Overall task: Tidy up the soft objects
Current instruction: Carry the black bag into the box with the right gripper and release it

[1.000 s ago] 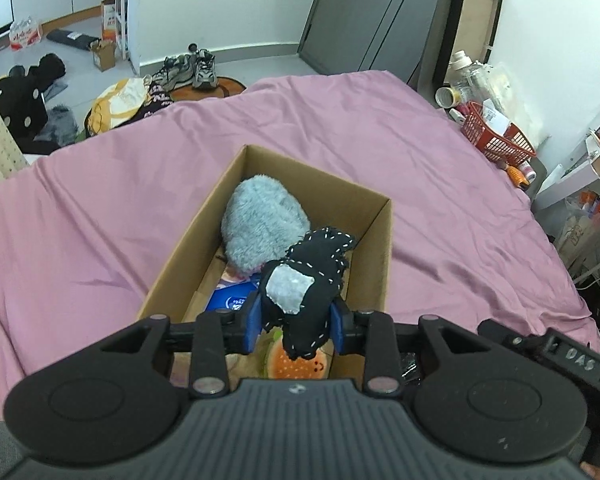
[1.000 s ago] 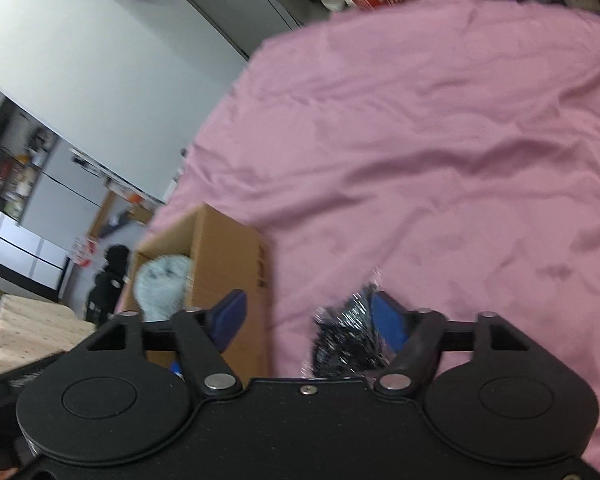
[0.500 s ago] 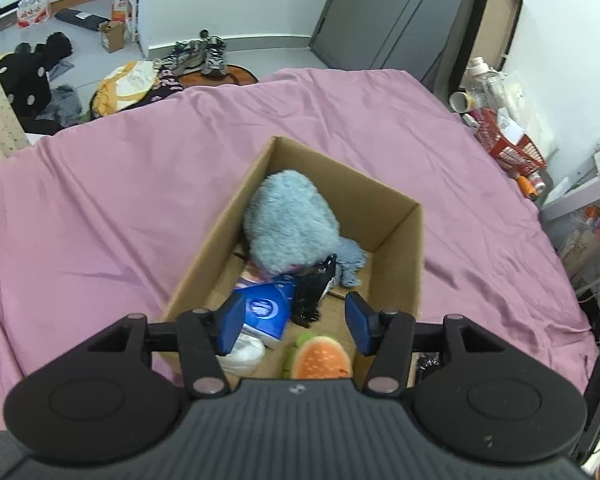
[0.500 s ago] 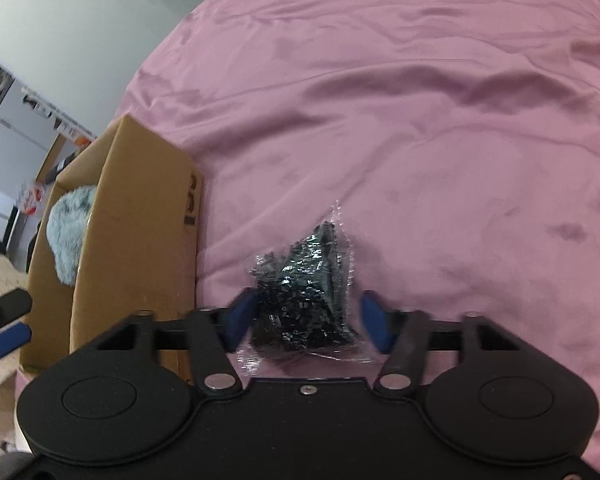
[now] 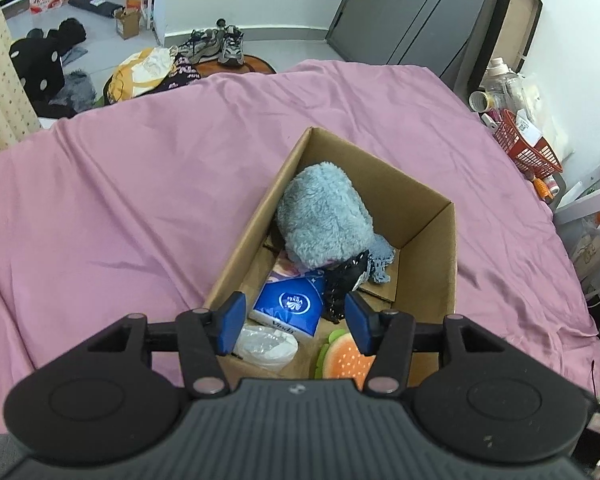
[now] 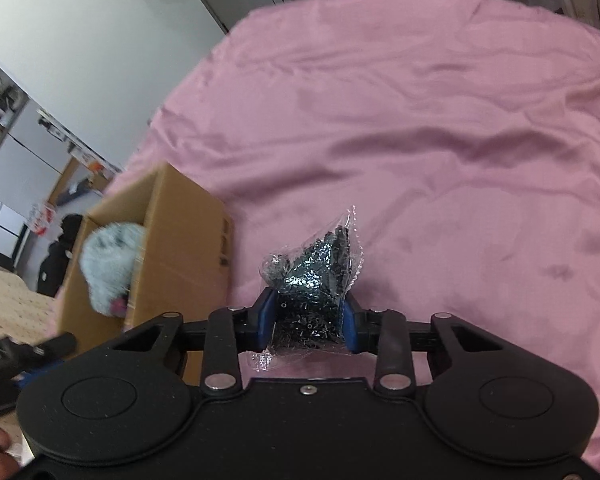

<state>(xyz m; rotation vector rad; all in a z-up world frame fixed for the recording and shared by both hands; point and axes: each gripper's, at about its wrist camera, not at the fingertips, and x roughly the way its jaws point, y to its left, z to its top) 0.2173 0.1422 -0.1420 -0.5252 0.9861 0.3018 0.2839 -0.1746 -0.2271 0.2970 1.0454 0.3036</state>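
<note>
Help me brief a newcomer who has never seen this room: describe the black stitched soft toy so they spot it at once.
On the pink bedspread stands an open cardboard box. Inside, the black stitched soft toy lies wedged between the fluffy grey-blue plush and the blue tissue pack, just beyond the open left gripper. It is the only black item in the box, edged with white stitching.
</note>
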